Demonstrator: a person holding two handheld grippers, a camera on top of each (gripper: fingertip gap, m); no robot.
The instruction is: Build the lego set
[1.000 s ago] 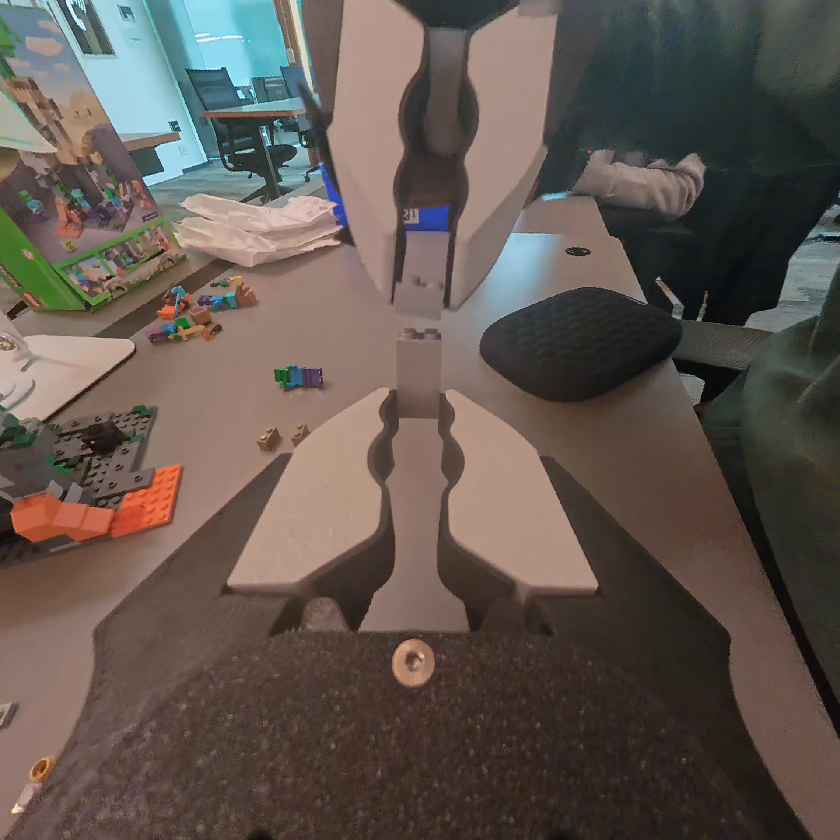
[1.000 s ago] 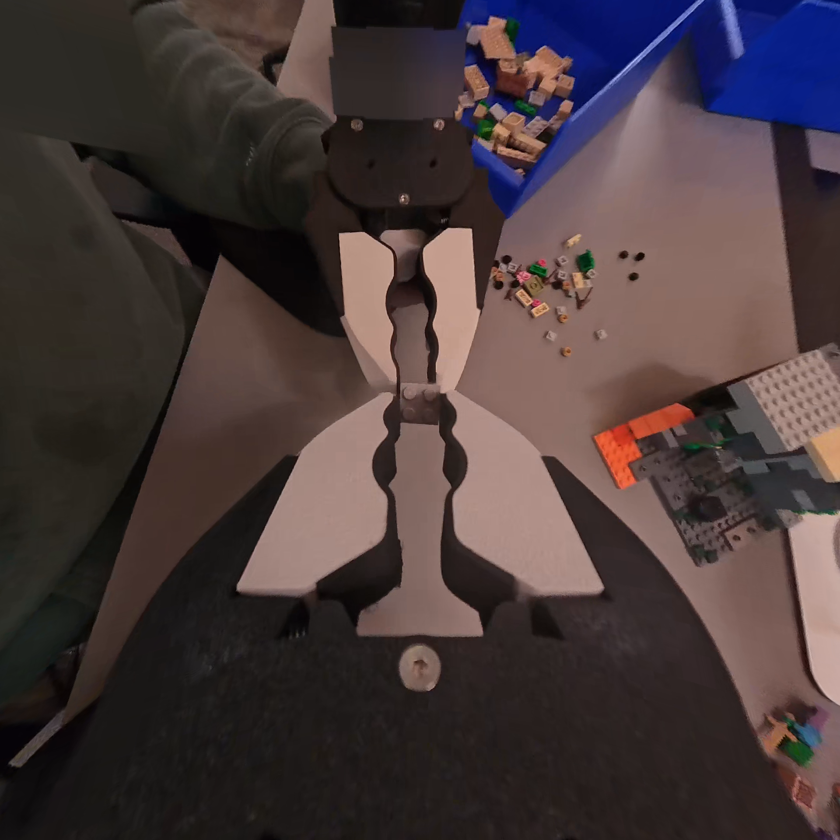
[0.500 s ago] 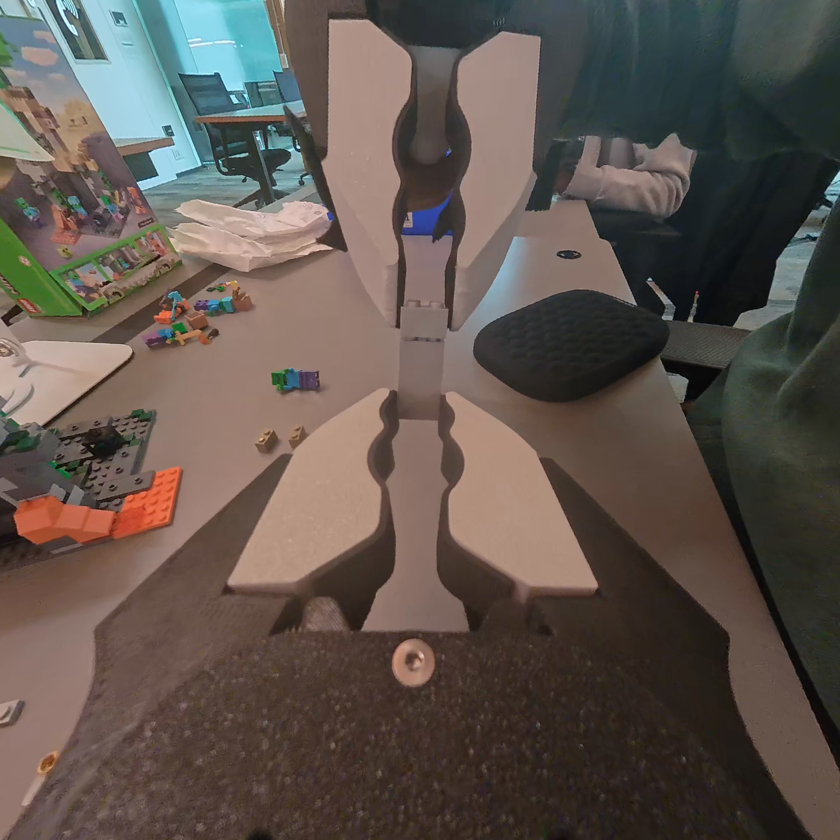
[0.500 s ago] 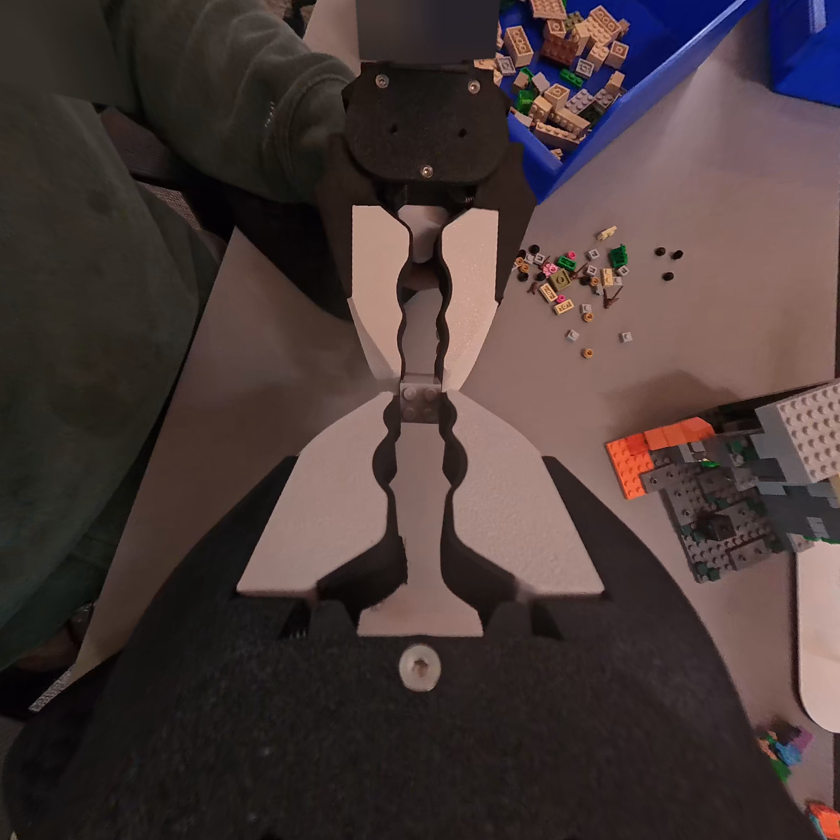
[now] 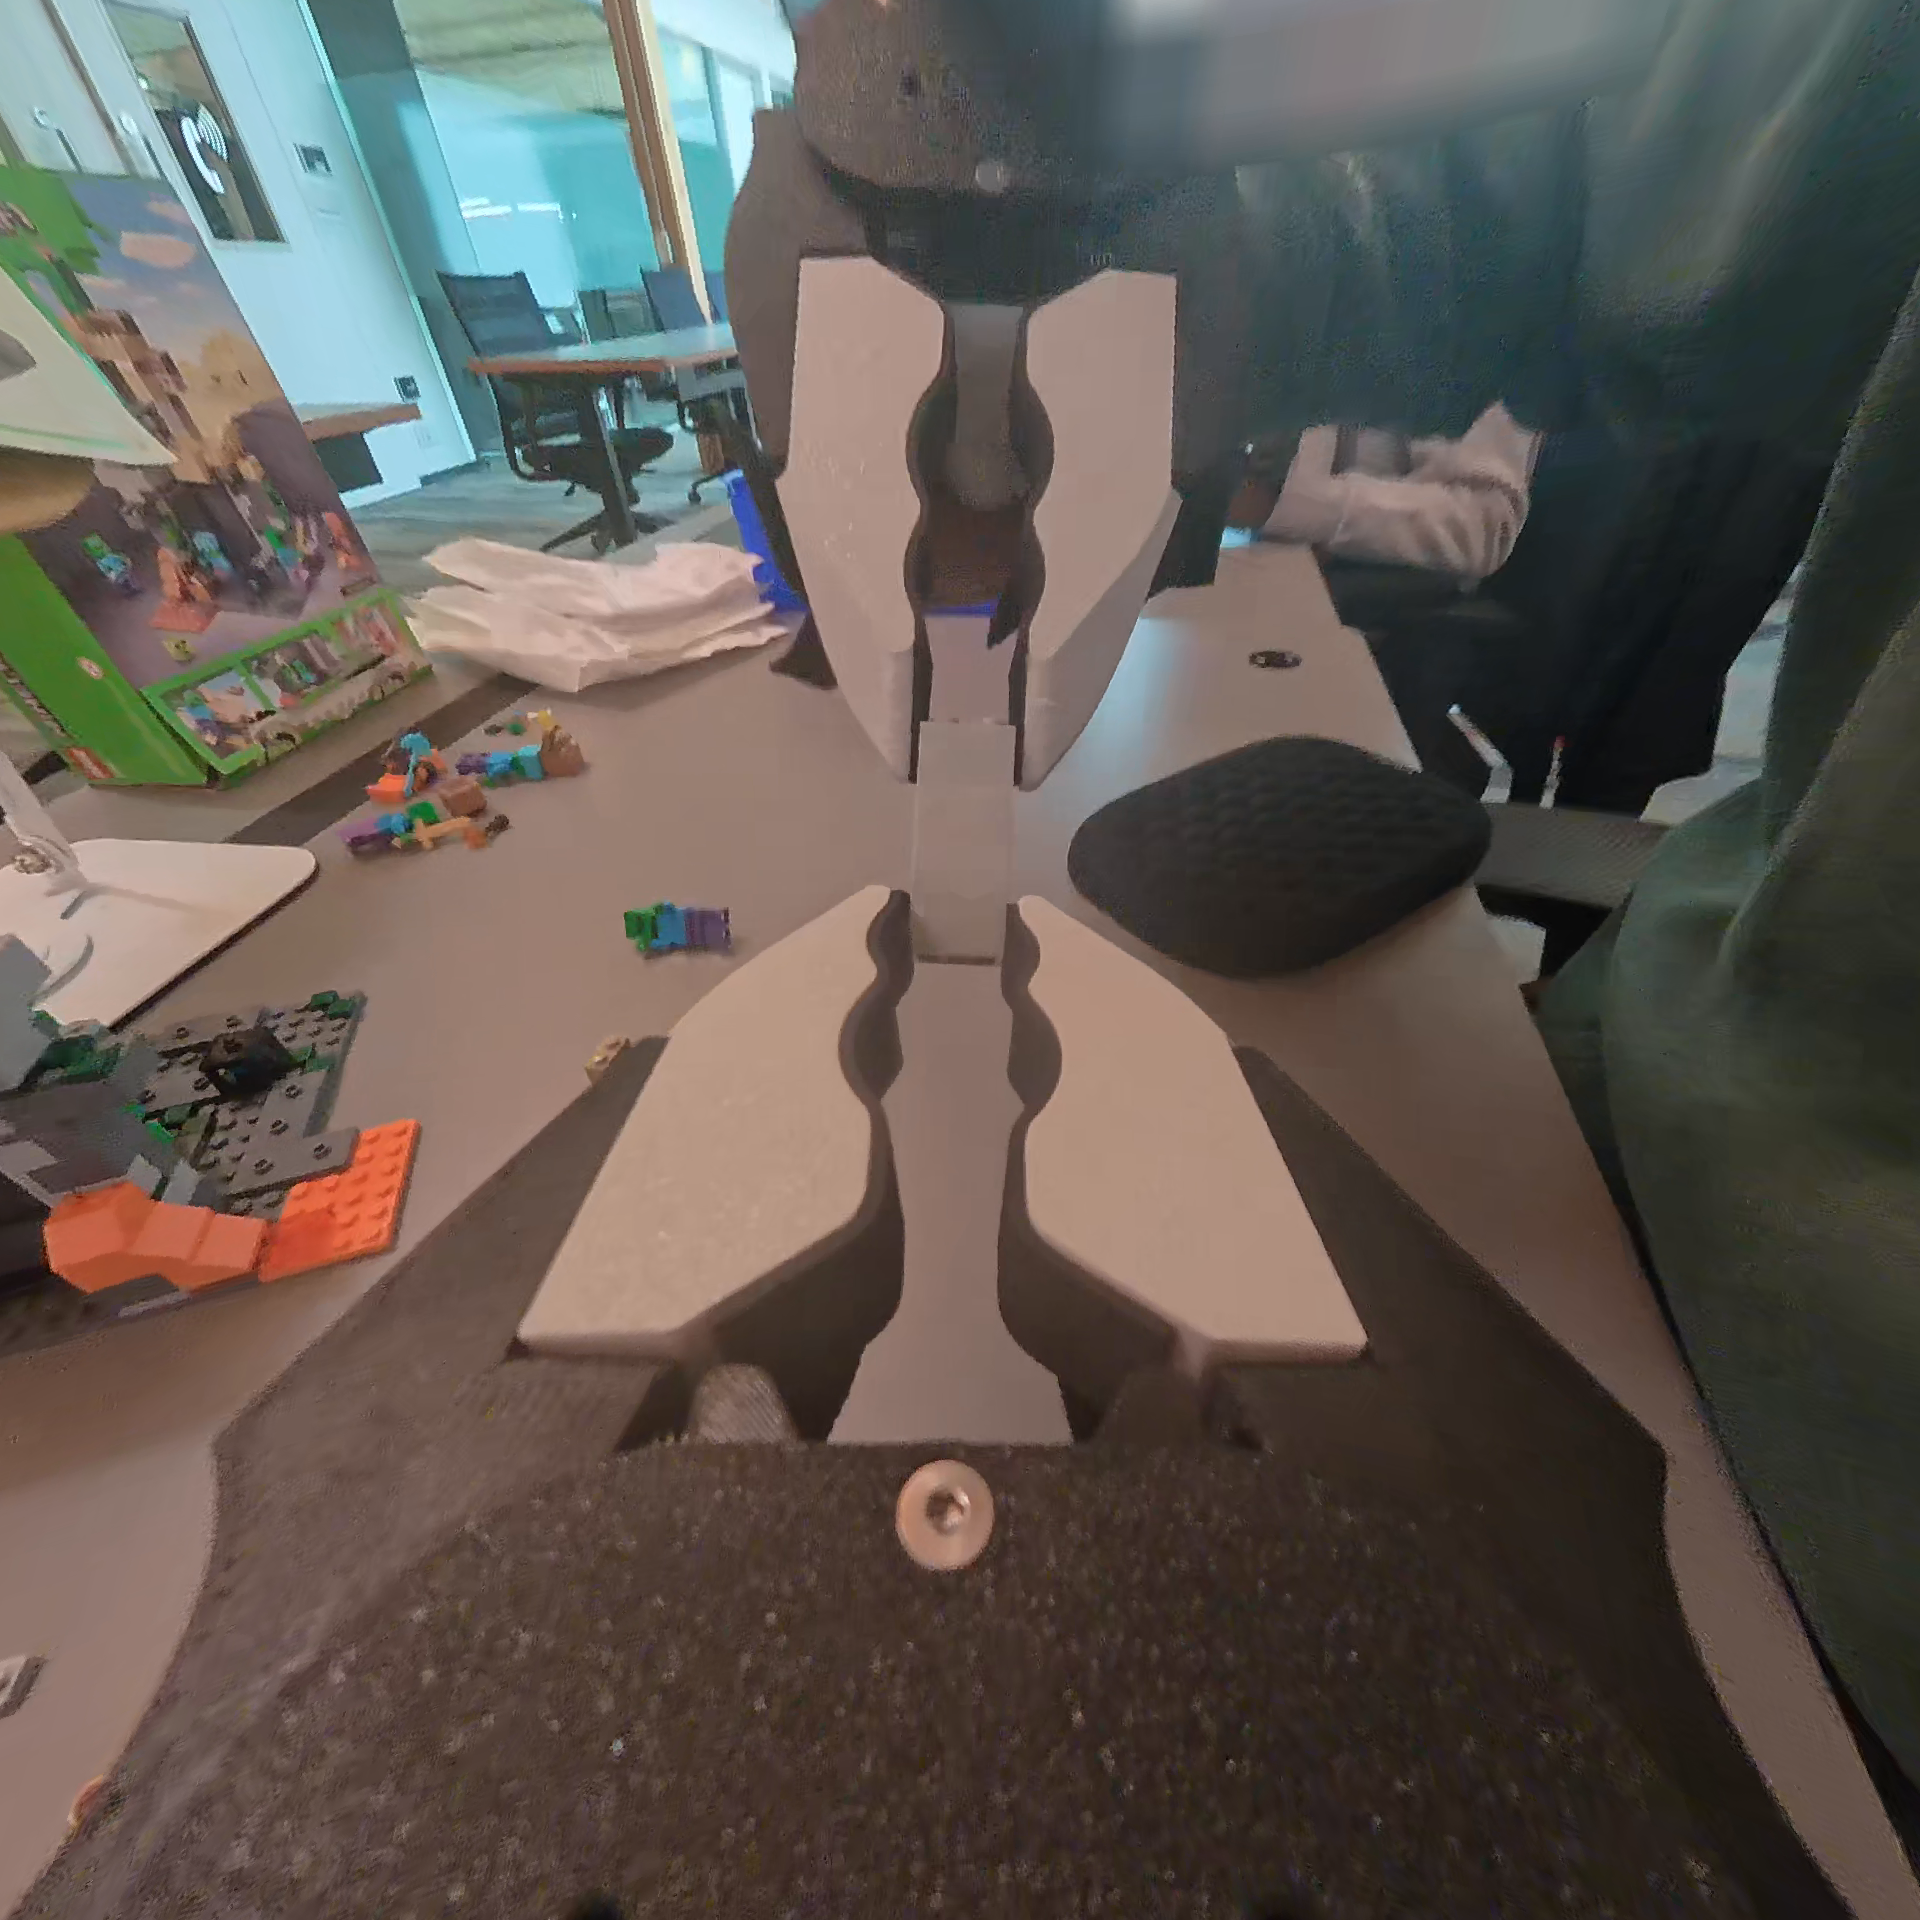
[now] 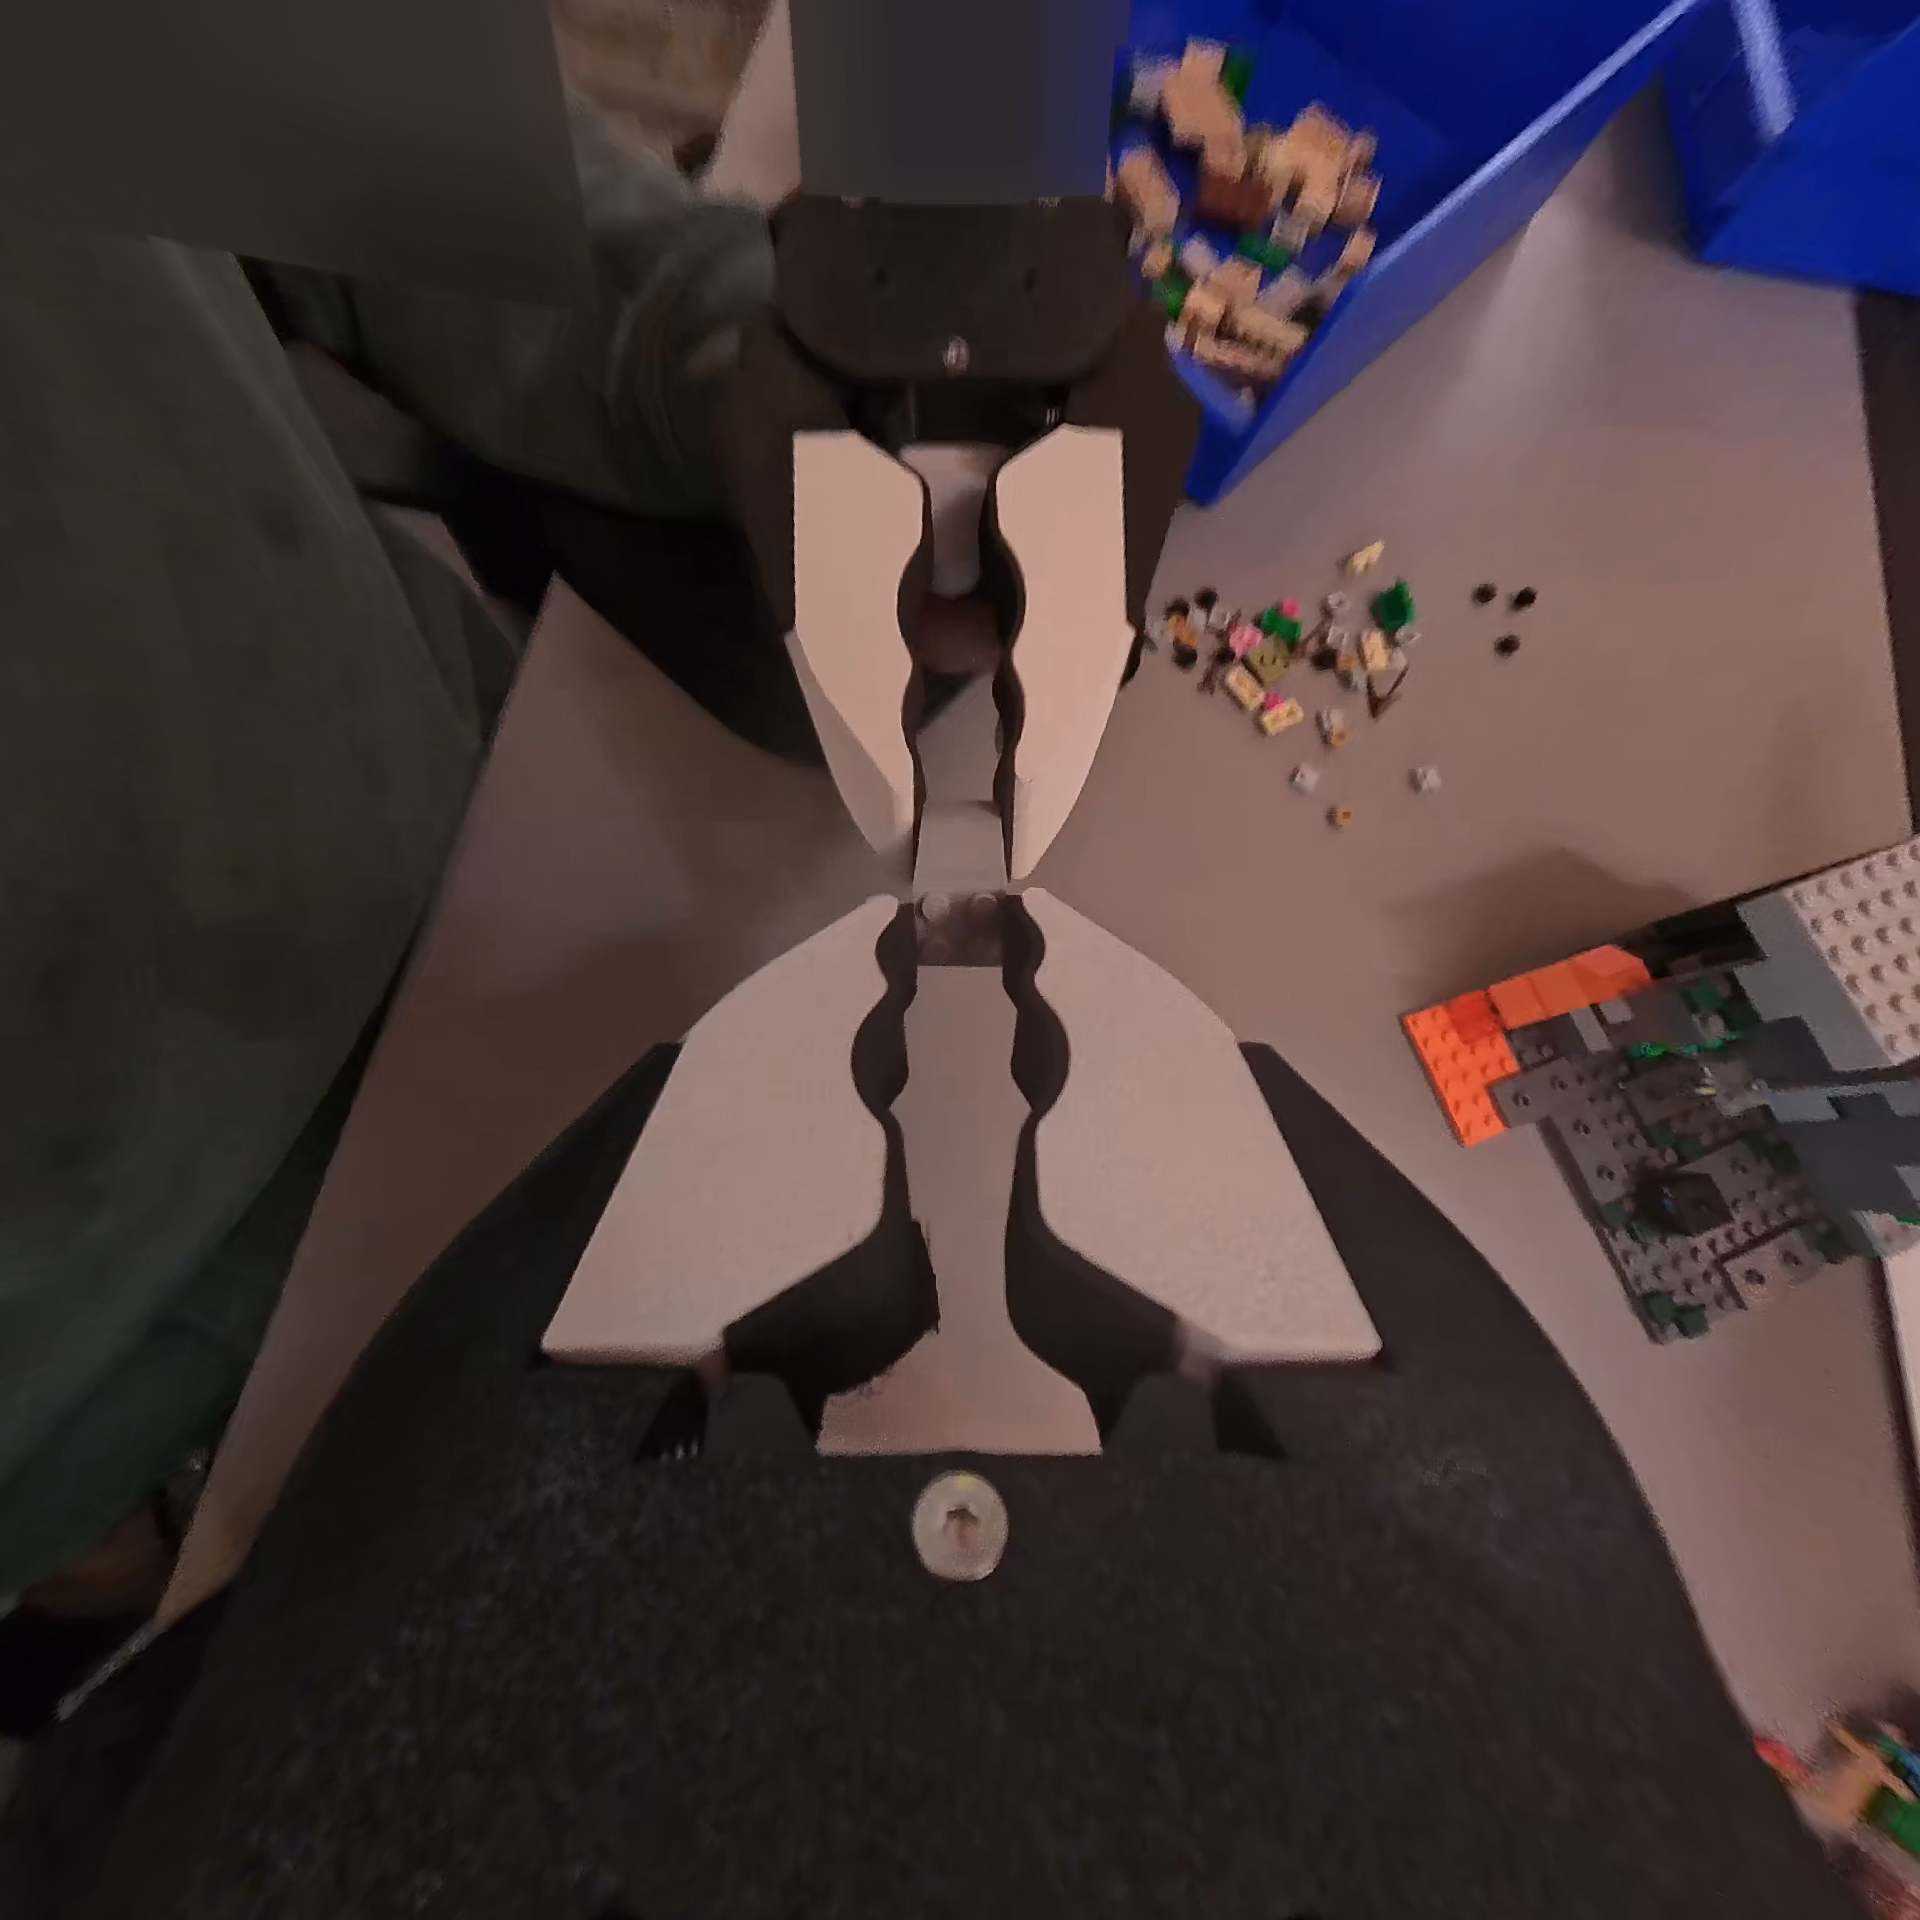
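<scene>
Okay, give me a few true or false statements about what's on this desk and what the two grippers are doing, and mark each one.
1. Each gripper, left gripper and right gripper, grips a grey brick. True.
2. The blue bin is empty. False: it holds loose bricks.
3. An orange plate edges the grey brick model. True.
4. The black pad lies on the floor. False: it lies on the grey desk.

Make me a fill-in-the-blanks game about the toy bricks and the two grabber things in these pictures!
1. The left gripper pinches a tall ___ brick.
2. The bin holding the loose tan bricks is ___.
3. The flat studded plate at the corner of the half-built model is ___.
4. The right gripper's brick is pressed onto the ___ of the left gripper's brick.

Missing words: grey; blue; orange; top
</scene>
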